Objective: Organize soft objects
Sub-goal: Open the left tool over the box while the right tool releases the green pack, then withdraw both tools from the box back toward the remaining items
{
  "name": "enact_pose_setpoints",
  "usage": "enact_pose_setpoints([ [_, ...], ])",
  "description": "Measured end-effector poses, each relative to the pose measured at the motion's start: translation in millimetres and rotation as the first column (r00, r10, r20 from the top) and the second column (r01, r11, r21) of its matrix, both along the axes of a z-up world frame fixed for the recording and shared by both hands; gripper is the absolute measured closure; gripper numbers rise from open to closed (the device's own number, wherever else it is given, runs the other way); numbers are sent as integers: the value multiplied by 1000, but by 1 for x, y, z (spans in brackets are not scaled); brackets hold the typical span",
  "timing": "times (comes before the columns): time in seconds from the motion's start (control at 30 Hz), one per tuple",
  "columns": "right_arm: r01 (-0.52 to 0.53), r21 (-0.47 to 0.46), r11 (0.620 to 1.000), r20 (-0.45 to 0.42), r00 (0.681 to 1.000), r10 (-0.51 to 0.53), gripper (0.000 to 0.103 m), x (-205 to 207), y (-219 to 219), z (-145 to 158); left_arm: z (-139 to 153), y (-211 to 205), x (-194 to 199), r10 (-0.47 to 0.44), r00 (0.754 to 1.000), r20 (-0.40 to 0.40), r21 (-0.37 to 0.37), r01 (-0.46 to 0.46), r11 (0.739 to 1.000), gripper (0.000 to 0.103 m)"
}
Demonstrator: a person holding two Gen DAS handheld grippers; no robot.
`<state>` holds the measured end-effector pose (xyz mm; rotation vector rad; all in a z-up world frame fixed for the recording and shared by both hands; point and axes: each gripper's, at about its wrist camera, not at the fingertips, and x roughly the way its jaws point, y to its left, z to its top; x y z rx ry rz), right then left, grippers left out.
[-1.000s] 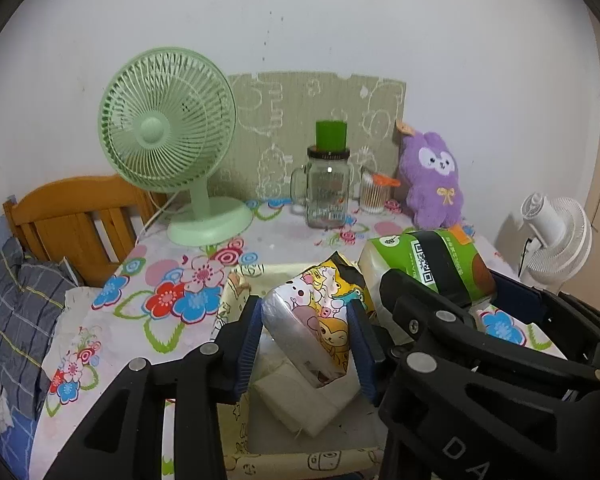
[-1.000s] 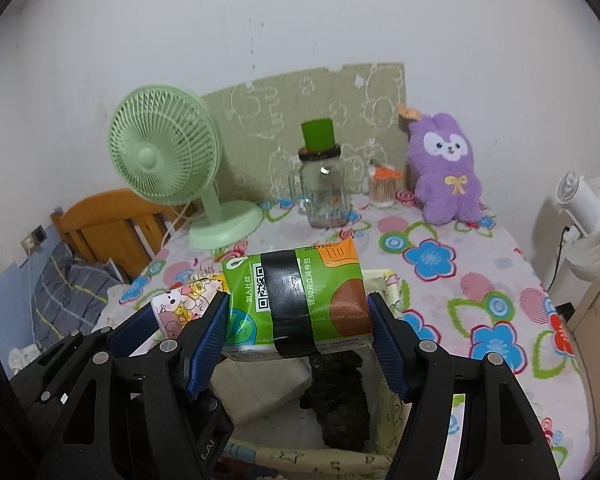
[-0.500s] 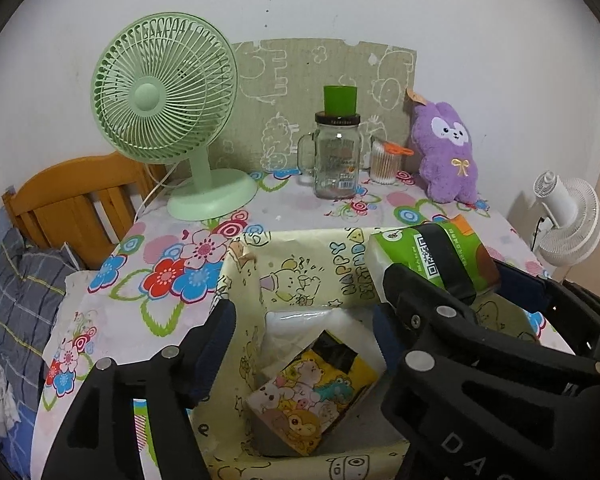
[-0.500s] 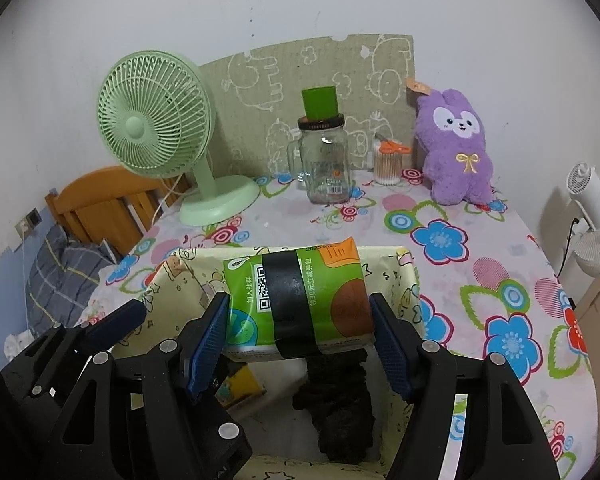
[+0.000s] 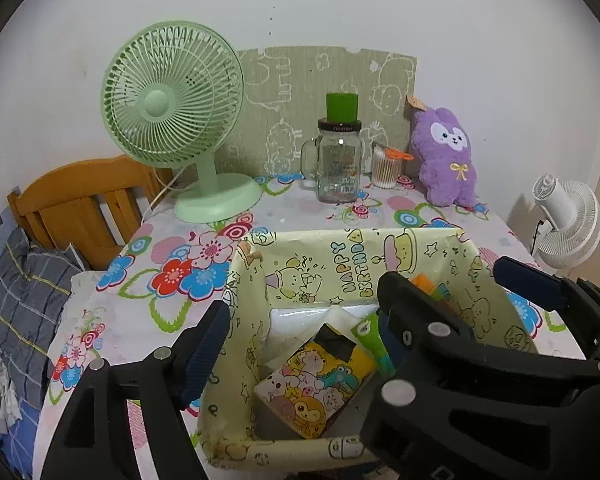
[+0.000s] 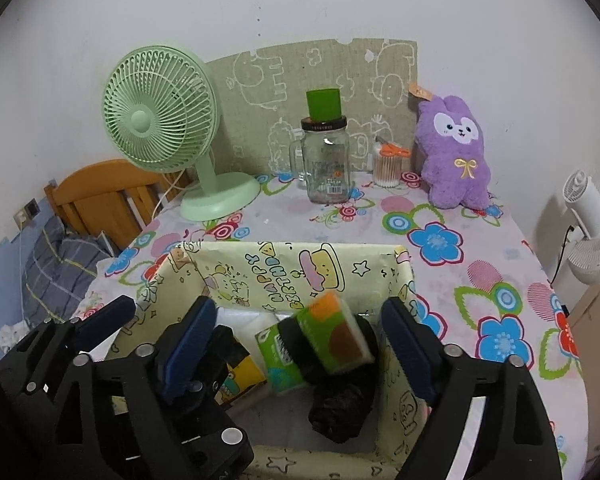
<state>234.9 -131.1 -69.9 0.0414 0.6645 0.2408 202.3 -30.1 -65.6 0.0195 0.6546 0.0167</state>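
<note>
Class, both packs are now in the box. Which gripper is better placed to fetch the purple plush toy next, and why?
Probably the right gripper: its jaws have just opened and are empty, and the purple plush toy sits at the table's far right, on its side. The left gripper is farther away.

White plaster wall behind, few small dark specks – flat indoor light. Table w/ floral cloth pushed against it; green patterned board leans on wall at back edge. Mint desk fan back-left on table. Wooden headboard left, w/ plaid bedding below. White fan off table's right side.
</note>
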Motion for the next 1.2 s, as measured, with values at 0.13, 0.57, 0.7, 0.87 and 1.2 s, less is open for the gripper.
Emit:
enact_pose_setpoints([
  [0.13, 6, -4, 1000, 17, 1000, -6, 10, -10, -2, 7, 6, -2, -8, 3, 1000, 15, 7, -3, 1000, 24],
  [0.57, 22, 9, 1000, 71, 997, -23, 10, -48, -12, 30, 26, -9, -43, -9, 997, 77, -1, 9, 1000, 22],
  [0.7, 24, 11, 1000, 86, 996, -25, 10, -62, -15, 36, 31, -10, -55, -10, 996, 85, -8, 10, 1000, 21],
  [0.87, 34, -8, 999, 107, 994, -33, 10, -80, -15, 41, 32, -10, -70, -9, 996, 93, -21, 11, 1000, 20],
  [1.2, 14, 10, 1000, 109, 994, -15, 10, -109, -18, 40, 30, -12, -99, -8, 996, 93, -29, 11, 1000, 19],
])
